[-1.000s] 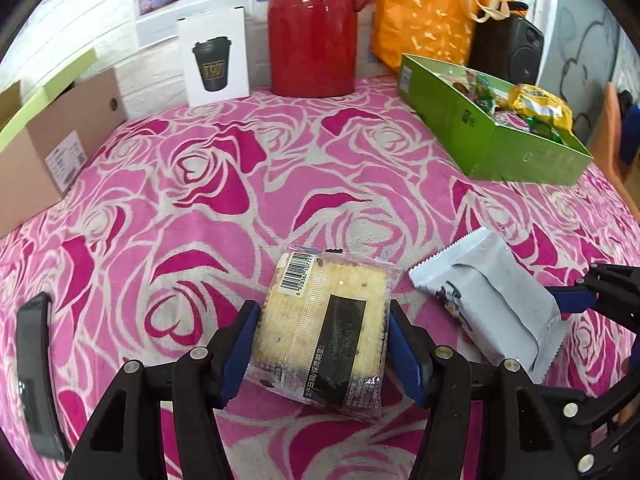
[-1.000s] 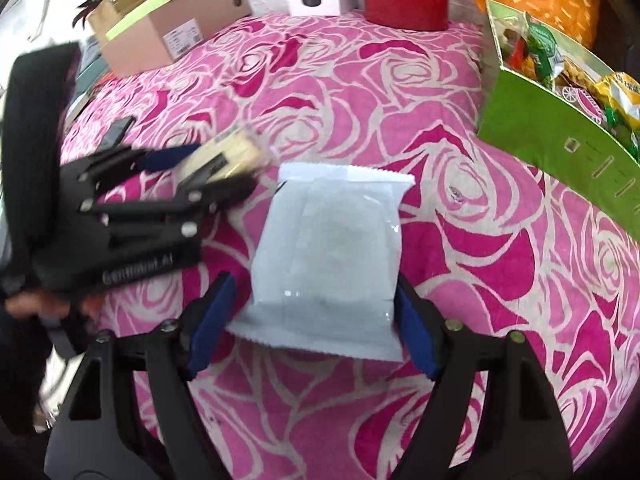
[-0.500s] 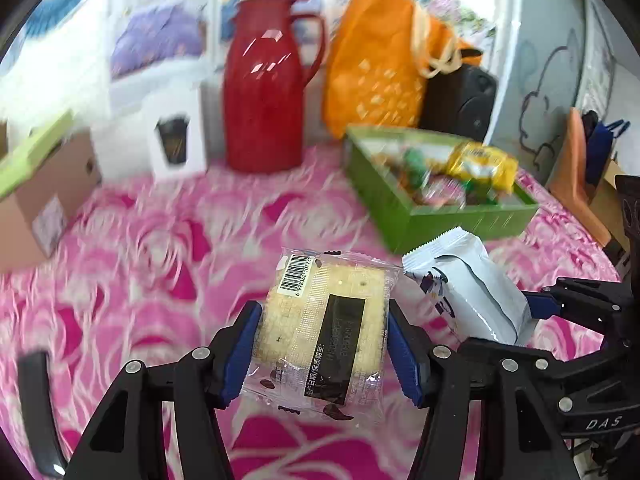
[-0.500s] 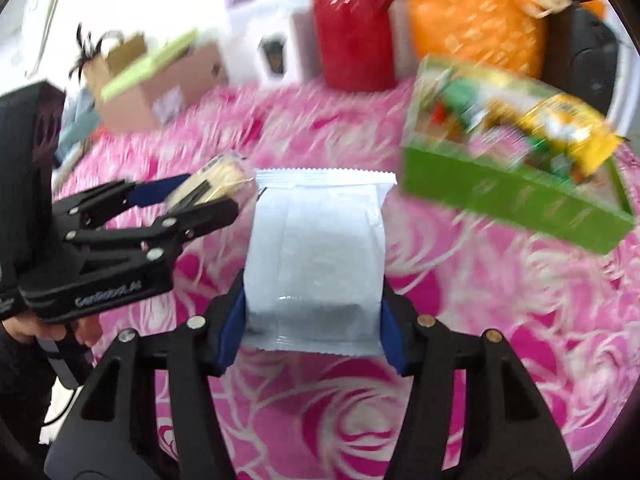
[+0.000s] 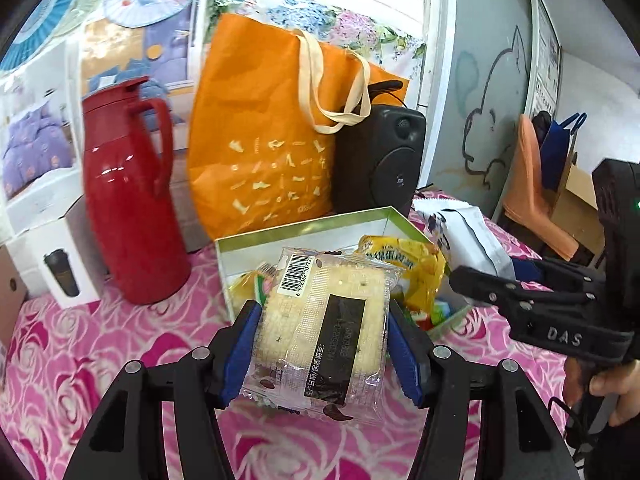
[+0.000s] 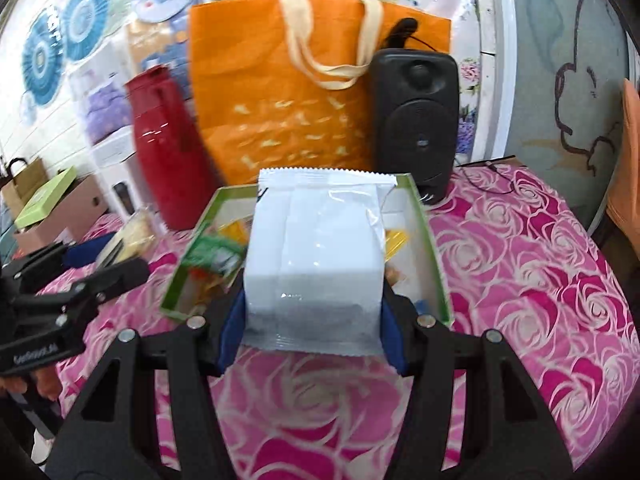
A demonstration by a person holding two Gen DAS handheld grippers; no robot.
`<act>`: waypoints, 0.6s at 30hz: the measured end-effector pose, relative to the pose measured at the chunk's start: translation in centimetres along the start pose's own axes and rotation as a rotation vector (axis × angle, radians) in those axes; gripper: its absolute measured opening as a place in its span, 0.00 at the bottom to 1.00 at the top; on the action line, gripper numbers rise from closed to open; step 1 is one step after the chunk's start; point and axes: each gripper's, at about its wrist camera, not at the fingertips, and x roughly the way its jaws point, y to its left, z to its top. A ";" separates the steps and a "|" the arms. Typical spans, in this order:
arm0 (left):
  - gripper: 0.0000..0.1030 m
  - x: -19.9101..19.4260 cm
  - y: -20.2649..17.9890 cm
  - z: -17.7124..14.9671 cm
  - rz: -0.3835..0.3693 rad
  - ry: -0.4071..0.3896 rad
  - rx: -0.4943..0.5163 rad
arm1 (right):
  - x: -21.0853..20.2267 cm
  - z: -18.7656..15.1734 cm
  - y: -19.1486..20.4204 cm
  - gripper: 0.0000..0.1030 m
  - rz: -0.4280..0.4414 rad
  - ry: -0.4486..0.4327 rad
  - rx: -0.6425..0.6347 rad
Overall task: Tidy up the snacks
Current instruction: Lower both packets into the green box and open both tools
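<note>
1. Hanging in the air above the table, a clear-wrapped cracker packet (image 5: pixel 326 332) sits clamped between the blue pads of the left gripper (image 5: pixel 324 346), barcode facing up.
2. The right gripper (image 6: pixel 312 322) holds a white snack pouch (image 6: pixel 316 256) by its two sides, the crimped edge pointing away from the camera.
3. Both packets are held over the near end of a green box (image 6: pixel 430 240), which stands on the table towards its far edge.
4. Inside the box lie a yellow snack bag (image 5: pixel 412 264) and a green packet (image 6: pixel 214 256), with white floor showing at the far end.
5. Behind the box, along the far edge, stand a red jug (image 5: pixel 128 204), an orange tote bag (image 5: pixel 260 152) and a black speaker (image 6: pixel 416 124).
6. A pink rose-patterned cloth (image 6: pixel 520 280) covers the table.
7. A white carton (image 5: pixel 52 264) printed with a dark cup stands left of the jug.
</note>
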 end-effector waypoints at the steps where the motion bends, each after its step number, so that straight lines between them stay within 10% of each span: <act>1: 0.60 1.0 -0.1 0.4 0.000 0.003 -0.001 | 0.8 0.4 -0.6 0.57 0.006 0.006 0.002; 11: 0.61 6.4 -0.4 1.9 0.034 0.005 0.008 | 7.8 4.6 -3.3 0.58 0.037 0.048 0.008; 13: 0.74 7.3 -0.2 2.1 0.047 0.019 -0.013 | 8.8 4.9 -3.3 0.59 0.049 0.067 -0.006; 15: 0.80 7.9 0.1 2.0 0.080 0.046 -0.038 | 9.3 4.8 -3.1 0.86 0.054 0.068 -0.037; 18: 0.81 7.9 0.4 1.6 0.105 0.038 -0.041 | 8.7 4.1 -2.8 0.94 0.045 0.038 -0.094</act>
